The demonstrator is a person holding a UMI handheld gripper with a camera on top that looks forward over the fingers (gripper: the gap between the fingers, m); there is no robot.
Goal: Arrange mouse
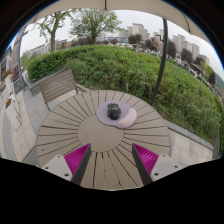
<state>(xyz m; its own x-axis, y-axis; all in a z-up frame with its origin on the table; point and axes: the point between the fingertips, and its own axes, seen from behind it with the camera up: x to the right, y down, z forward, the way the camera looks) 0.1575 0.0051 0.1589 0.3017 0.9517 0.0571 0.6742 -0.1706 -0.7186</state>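
A dark computer mouse [113,111] rests on a round light grey mouse mat [118,116] near the far side of a round slatted wooden table [70,125]. My gripper [111,160] is over the near part of the table, well short of the mouse. Its two fingers with magenta pads [77,158] stand wide apart, with only bare table slats between them. The mouse lies straight beyond the gap between the fingers.
A wooden chair [58,88] stands at the table's far left. A dark parasol pole [161,62] rises at the right. A green hedge [120,65], trees and buildings lie beyond the paved terrace.
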